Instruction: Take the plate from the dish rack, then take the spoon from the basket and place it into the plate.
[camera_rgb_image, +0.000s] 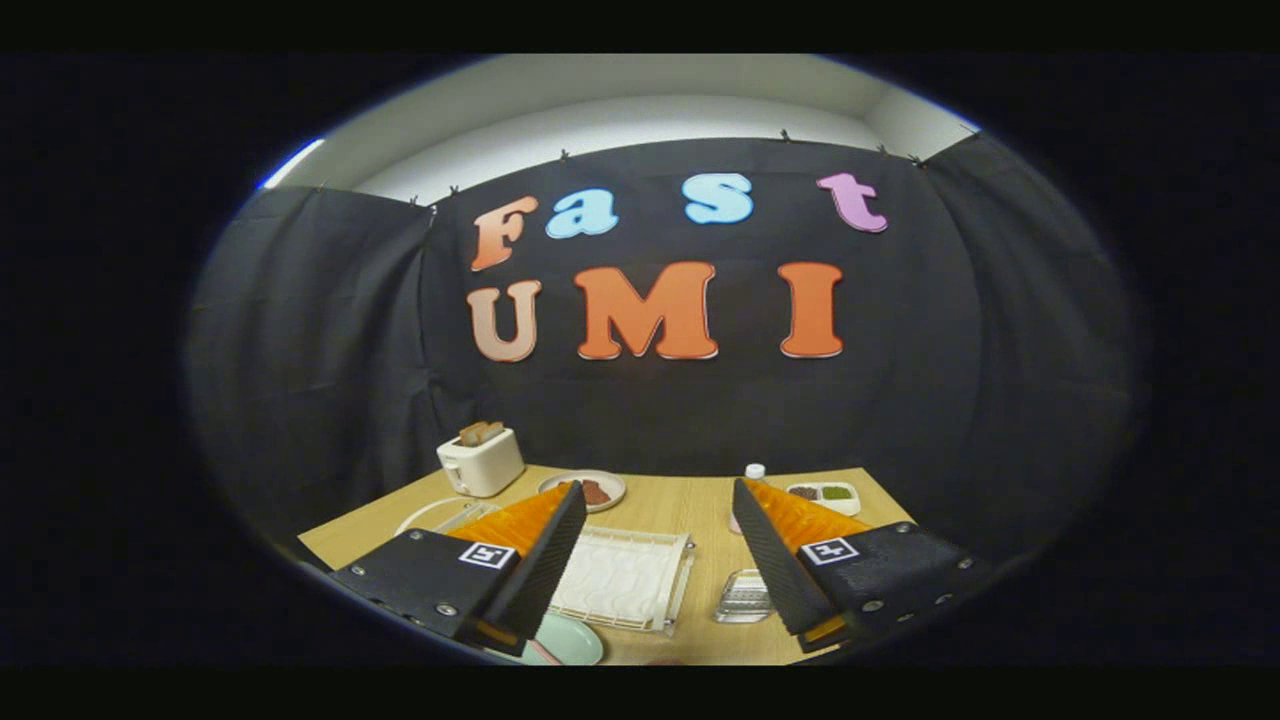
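Note:
My gripper (657, 490) is open and held high above a wooden table (690, 510), with nothing between its orange and black fingers (530, 545). Below the gap lies a white slatted dish rack (620, 578). A pale green plate (570, 642) shows at the rack's near end, partly hidden behind the left finger. I cannot tell whether it rests on the rack or on the table. A small clear basket (745, 597) sits right of the rack, beside the right finger. I cannot make out what is inside it.
A white toaster (482, 460) with toast stands at the table's far left. A plate with brown food (592, 490) lies beside it. A white bottle (755, 472) and a small divided white tray (825, 495) sit at the far right. A white wire object (440, 515) lies left of the rack.

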